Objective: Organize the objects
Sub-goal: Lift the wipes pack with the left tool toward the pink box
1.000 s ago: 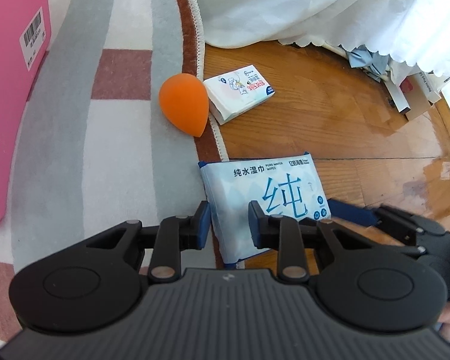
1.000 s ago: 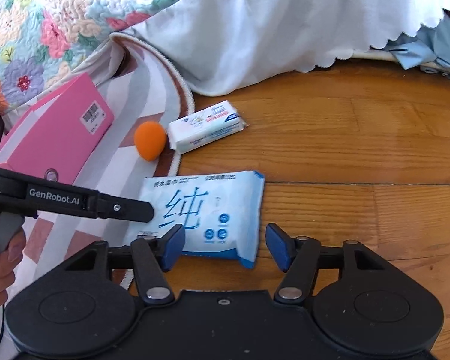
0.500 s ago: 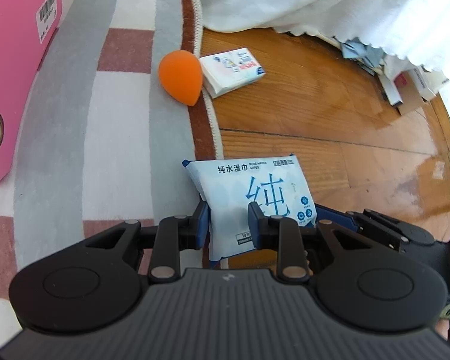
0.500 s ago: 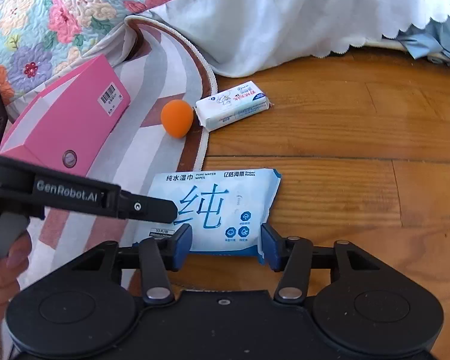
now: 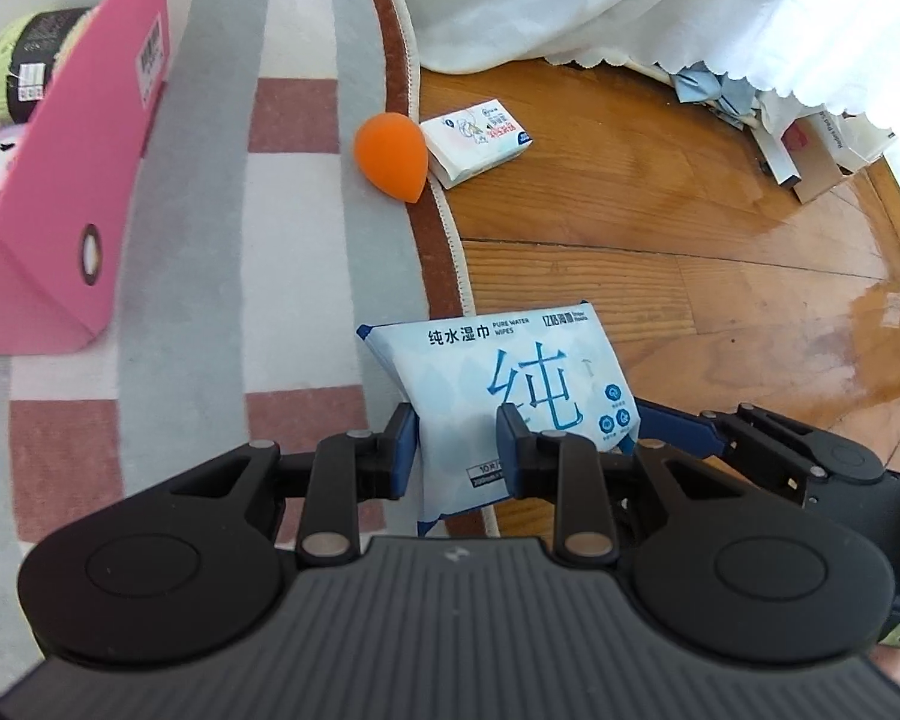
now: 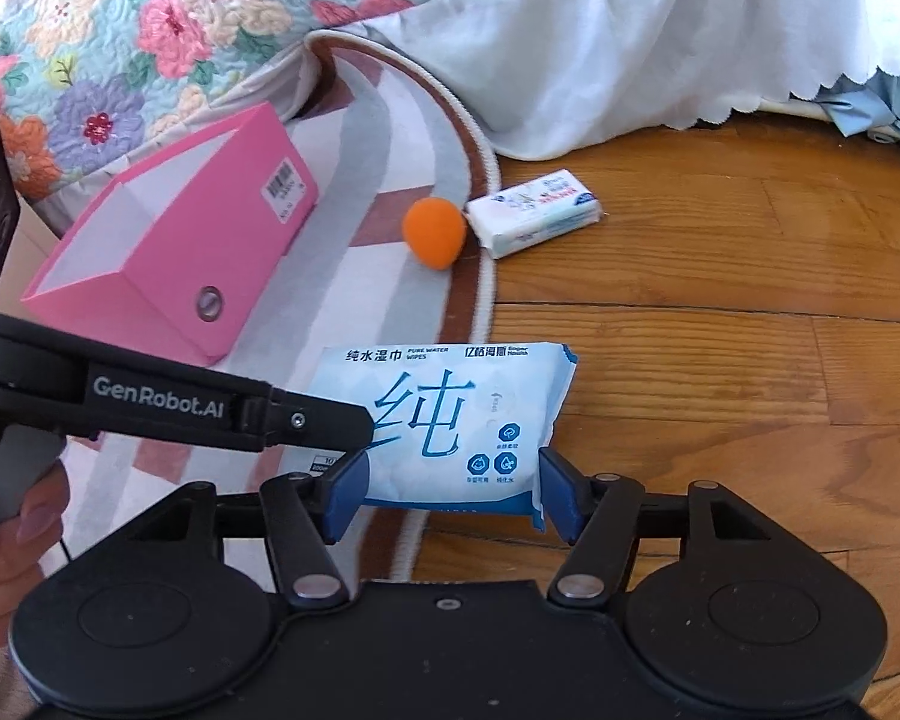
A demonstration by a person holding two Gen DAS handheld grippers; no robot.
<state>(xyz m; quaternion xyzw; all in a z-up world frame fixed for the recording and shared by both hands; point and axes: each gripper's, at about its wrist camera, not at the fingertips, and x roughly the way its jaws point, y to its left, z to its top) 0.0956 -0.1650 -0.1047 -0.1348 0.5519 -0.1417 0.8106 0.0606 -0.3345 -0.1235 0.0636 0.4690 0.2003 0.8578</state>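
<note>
I've got both claws on the pale blue plastic pack of wet wipes (image 5: 510,384) with its big blue Chinese character: my left gripper (image 5: 457,450) is clenched on the pack's near left corner, blue pads pressing from both sides, and in the right wrist view my right gripper (image 6: 452,495) brackets the pack's near edge, pads touching each side, so it's grasping the pack as well. The pack sits at 6 o'clock in both views, over the rug's border, partly above the striped grey, white and brick-red rug (image 5: 222,276) and partly above the glossy wooden floor (image 6: 720,276); whether it's off the ground I cannot tell. Up at 11 o'clock in the left view lies the orange teardrop-shaped sponge (image 5: 391,156) on the rug's edge, touching a small white packet of tissues (image 5: 477,141) on the wood. The open pink cardboard box (image 6: 174,258) stands at 10 o'clock on the rug, a green yarn ball (image 5: 15,69) inside it. White scalloped cloth (image 6: 600,48) hangs at 12 o'clock.
</note>
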